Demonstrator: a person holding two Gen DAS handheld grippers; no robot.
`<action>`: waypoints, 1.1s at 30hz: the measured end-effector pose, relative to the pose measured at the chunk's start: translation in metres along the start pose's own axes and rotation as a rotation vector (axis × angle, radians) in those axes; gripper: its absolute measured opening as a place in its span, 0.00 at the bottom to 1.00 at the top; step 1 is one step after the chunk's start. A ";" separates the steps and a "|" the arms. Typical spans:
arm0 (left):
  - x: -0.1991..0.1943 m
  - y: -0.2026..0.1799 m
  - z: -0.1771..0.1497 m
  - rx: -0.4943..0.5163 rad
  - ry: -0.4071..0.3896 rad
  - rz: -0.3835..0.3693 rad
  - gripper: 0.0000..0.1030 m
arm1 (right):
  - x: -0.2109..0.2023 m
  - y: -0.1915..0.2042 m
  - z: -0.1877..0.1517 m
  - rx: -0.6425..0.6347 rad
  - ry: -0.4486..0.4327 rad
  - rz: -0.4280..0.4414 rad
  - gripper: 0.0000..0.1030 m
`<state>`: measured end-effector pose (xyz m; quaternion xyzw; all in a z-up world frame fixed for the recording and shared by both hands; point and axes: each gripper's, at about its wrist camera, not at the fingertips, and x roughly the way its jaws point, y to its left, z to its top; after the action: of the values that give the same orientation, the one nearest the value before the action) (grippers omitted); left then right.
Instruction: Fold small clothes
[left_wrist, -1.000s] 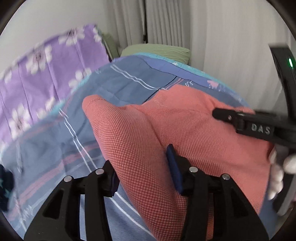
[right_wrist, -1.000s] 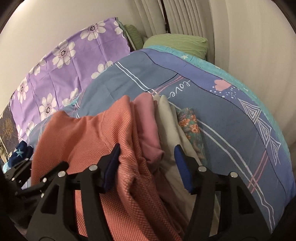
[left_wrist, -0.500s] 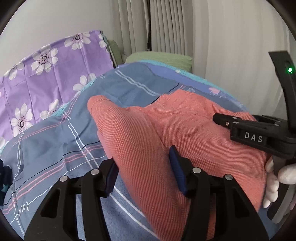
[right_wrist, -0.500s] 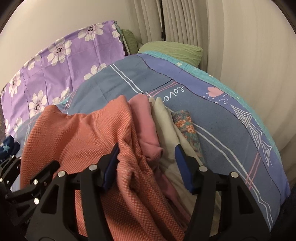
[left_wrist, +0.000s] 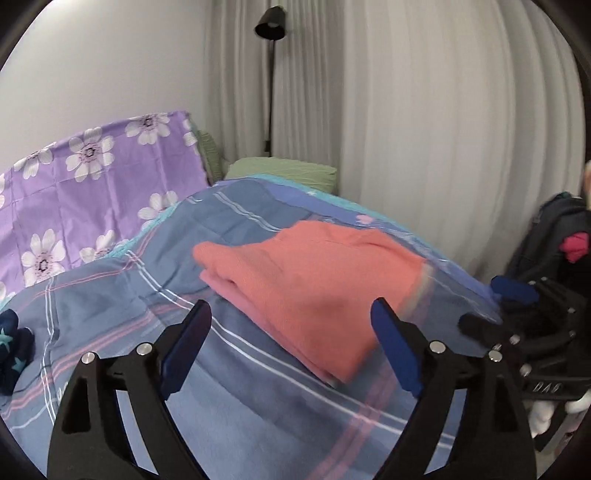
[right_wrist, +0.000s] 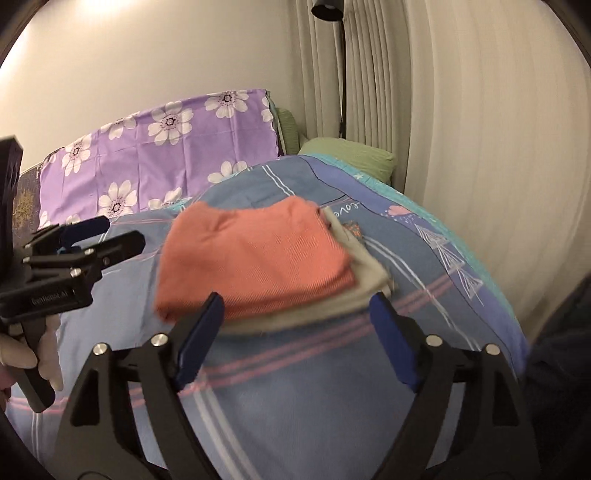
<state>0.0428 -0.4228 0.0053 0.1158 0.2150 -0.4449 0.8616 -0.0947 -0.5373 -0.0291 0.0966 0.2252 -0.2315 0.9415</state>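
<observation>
Blue striped bedspread (left_wrist: 258, 406) fills the room's middle. Left gripper (left_wrist: 291, 347) hovers level above it, jaws spread wide and empty. Folded coral garment (right_wrist: 255, 254) lies atop a small pile. Right gripper (right_wrist: 295, 339) hangs just before it, likewise agape.

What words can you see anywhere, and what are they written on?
"love": cursive white writing on the blue bedspread, just past the folded orange garment.
"DAS": on the body of the right gripper, dim and tilted in the left wrist view.
White print on the side of the left gripper: too blurred to read.
White writing on the bedspread by the left gripper's fingers: mostly hidden, unreadable.
</observation>
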 end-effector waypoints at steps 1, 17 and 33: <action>-0.010 -0.002 -0.001 0.002 -0.009 -0.012 0.88 | -0.013 0.002 -0.005 0.023 -0.024 -0.008 0.88; -0.136 -0.026 -0.005 0.013 -0.164 0.168 0.99 | -0.136 0.049 -0.024 0.026 -0.243 -0.222 0.98; -0.177 -0.029 -0.042 0.018 -0.057 0.281 0.99 | -0.158 0.063 -0.039 0.114 -0.096 -0.174 0.98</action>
<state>-0.0829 -0.2967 0.0512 0.1397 0.1683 -0.3251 0.9200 -0.2043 -0.4090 0.0156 0.1189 0.1741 -0.3292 0.9204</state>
